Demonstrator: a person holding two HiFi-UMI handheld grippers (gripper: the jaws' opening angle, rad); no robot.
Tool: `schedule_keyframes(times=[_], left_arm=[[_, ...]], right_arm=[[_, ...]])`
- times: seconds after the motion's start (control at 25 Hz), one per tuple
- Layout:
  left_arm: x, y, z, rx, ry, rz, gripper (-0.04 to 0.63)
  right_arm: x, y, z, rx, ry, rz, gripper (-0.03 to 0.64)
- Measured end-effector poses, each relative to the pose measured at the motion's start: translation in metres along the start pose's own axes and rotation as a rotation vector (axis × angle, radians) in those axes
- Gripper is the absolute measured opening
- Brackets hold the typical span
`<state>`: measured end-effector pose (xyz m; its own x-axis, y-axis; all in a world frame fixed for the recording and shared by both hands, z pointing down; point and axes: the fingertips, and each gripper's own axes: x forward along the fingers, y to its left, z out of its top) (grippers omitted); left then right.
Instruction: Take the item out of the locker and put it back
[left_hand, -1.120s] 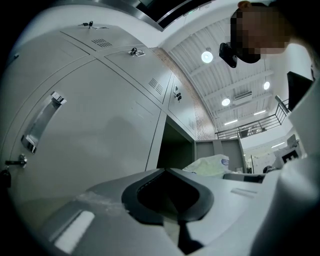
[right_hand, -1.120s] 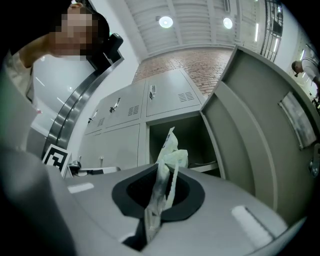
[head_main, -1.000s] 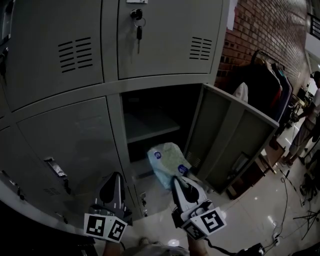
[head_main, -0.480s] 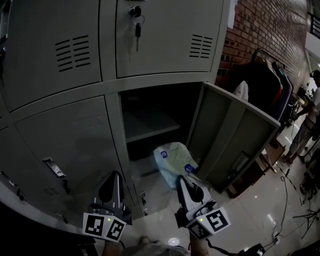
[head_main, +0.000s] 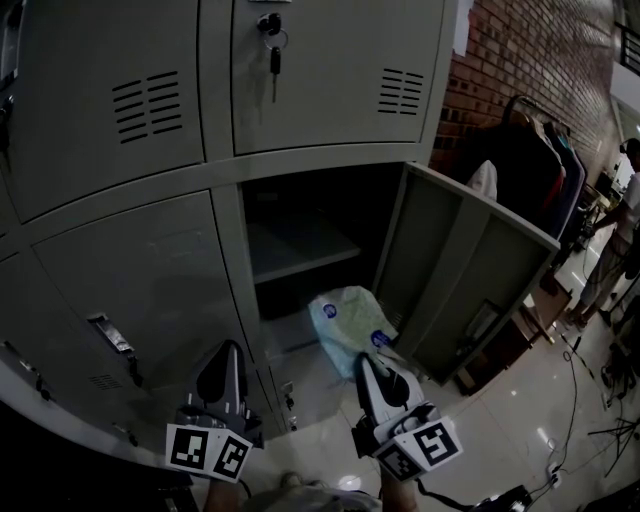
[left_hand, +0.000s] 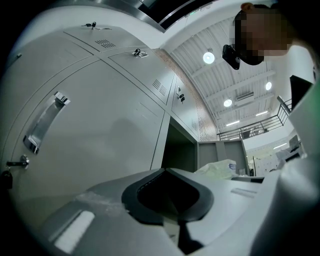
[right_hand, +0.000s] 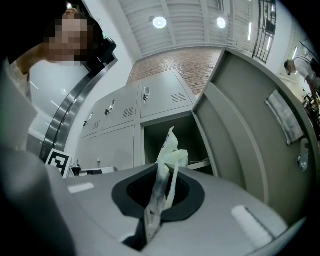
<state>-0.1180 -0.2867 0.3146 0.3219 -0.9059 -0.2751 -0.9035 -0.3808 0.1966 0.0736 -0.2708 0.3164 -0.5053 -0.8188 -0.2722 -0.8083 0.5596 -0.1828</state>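
Plastic bag (head_main: 350, 322) at frame centre, just outside the open locker compartment (head_main: 300, 250), its top edge clamped in right gripper (head_main: 366, 360); left gripper (head_main: 226, 352) lower left, jaws together, holding nothing

The locker (head_main: 130, 260) is painted sheet metal, grey, matt and smooth all over. The bag (head_main: 345, 322) is thin, crinkled plastic film, half see-through with a faint sheen. My right gripper (head_main: 364, 362) has smooth pale plastic shells with a matt dark lining. The floor (head_main: 510, 420) is glossy tile, and the wall (head_main: 520, 60) is rough brick.
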Motion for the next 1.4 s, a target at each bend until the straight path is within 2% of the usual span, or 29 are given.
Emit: schedule_keyframes(times=[0.12, 0.32, 0.48, 0.6, 0.72, 0.92, 0.96, 1.08, 1.12, 1.4], left_arm=[[-0.001, 0.001, 0.001, 0.005, 0.001, 0.004, 0.005], [-0.008, 0.002, 0.008, 0.038, -0.002, 0.015, 0.005], [-0.014, 0.014, 0.012, 0.047, -0.008, 0.045, 0.005], [-0.016, 0.018, 0.010, 0.051, -0.005, 0.057, 0.005], [-0.014, 0.026, 0.012, 0.054, -0.010, 0.068, 0.005], [-0.009, 0.038, 0.013, 0.063, -0.011, 0.083, 0.005], [-0.007, 0.038, 0.012, 0.059, -0.008, 0.080, 0.005], [-0.003, 0.034, 0.009, 0.052, -0.003, 0.060, 0.005], [-0.001, 0.032, 0.008, 0.051, -0.001, 0.051, 0.005], [0.002, 0.023, 0.004, 0.042, 0.005, 0.020, 0.005]], right_arm=[[0.010, 0.002, 0.008, -0.017, -0.022, 0.005, 0.009], [0.082, -0.003, 0.031, -0.171, -0.032, 0.046, 0.009], [0.173, -0.026, 0.025, -0.245, 0.061, 0.047, 0.009], [0.232, -0.038, 0.005, -0.353, 0.190, 0.036, 0.009], [0.254, -0.039, -0.004, -0.417, 0.244, 0.037, 0.009], [0.256, -0.037, -0.003, -0.439, 0.223, 0.029, 0.014], [0.256, -0.038, -0.003, -0.430, 0.213, 0.022, 0.034], [0.254, -0.042, 0.005, -0.327, 0.157, 0.015, 0.374], [0.251, -0.043, 0.010, -0.298, 0.134, 0.015, 0.405], [0.239, -0.040, 0.032, -0.302, 0.077, 0.033, 0.405]])
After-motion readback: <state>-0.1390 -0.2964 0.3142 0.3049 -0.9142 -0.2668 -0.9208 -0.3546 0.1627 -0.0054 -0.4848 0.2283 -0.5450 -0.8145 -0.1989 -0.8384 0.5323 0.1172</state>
